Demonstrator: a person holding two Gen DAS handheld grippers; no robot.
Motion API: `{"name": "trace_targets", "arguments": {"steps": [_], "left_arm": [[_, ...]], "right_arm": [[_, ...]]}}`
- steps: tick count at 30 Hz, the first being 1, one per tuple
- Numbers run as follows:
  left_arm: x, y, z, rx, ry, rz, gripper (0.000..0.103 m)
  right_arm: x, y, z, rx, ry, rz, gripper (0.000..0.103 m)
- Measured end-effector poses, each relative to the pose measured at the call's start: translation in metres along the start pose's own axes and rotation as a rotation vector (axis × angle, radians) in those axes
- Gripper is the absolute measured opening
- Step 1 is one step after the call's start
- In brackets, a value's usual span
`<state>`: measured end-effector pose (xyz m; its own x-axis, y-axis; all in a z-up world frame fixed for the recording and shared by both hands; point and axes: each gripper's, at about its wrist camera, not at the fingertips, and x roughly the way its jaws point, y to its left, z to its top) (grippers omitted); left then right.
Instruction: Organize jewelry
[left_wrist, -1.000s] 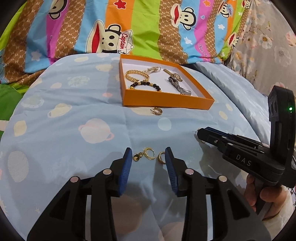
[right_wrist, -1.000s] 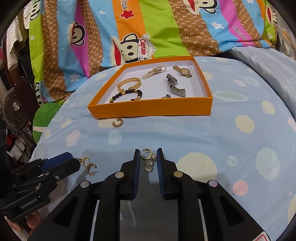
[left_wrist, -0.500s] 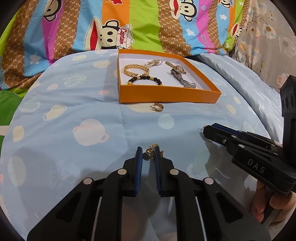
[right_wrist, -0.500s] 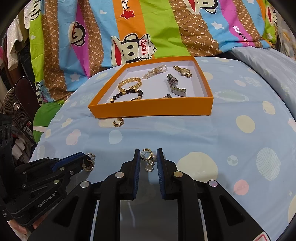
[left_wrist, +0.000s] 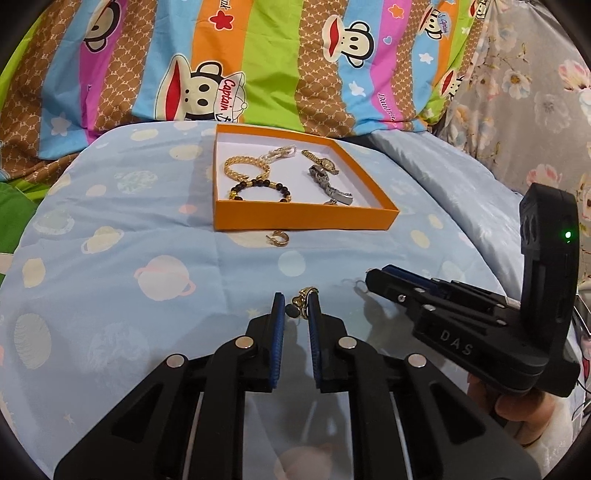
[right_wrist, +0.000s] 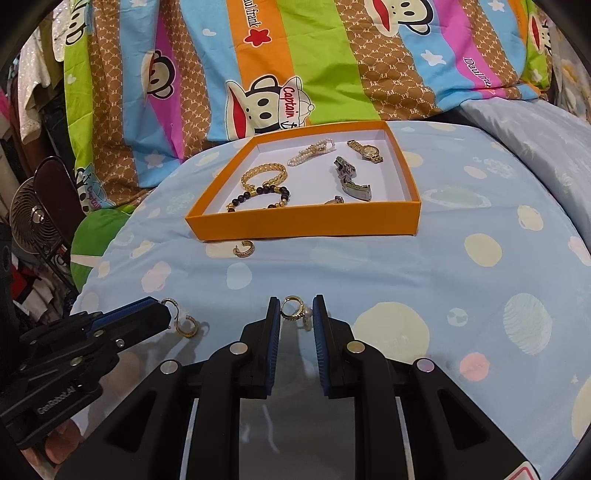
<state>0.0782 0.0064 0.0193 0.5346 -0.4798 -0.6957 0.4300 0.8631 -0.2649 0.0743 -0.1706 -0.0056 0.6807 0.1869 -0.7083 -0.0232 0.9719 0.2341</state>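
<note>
My left gripper (left_wrist: 296, 308) is shut on a gold earring (left_wrist: 302, 300) with a dark disc, just above the blue spotted sheet. My right gripper (right_wrist: 296, 308) is shut on a gold hoop earring with a pearl (right_wrist: 295, 311). In the right wrist view the left gripper (right_wrist: 164, 312) shows at the lower left. A second gold hoop (right_wrist: 186, 326) lies right by its tip; I cannot tell if it is held. Further back stands the orange box (left_wrist: 306, 218) with bracelets and watches. A loose gold hoop (left_wrist: 277, 238) lies just in front of it.
A striped monkey-print blanket (right_wrist: 295, 74) rises behind the box. A small fan (right_wrist: 35, 218) and clutter stand off the bed's left edge. Grey floral fabric (left_wrist: 535, 92) lies at the right. A hand (left_wrist: 517, 406) holds the right gripper's handle.
My left gripper's jaws closed around the gold earring on the sheet and shifted a little. The right gripper stayed still with its pearl earring.
</note>
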Motion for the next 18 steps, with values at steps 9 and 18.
{"name": "trace_targets", "arguments": {"steps": [9, 18], "left_arm": [[0.0, 0.008, 0.001, -0.036, -0.004, -0.005, 0.012], [-0.011, -0.005, 0.014, -0.011, -0.037, -0.017, 0.012]], "right_arm": [[-0.002, -0.001, 0.0, 0.006, -0.001, 0.001, 0.017], [-0.017, 0.003, 0.008, 0.001, -0.04, 0.014, 0.017]]}}
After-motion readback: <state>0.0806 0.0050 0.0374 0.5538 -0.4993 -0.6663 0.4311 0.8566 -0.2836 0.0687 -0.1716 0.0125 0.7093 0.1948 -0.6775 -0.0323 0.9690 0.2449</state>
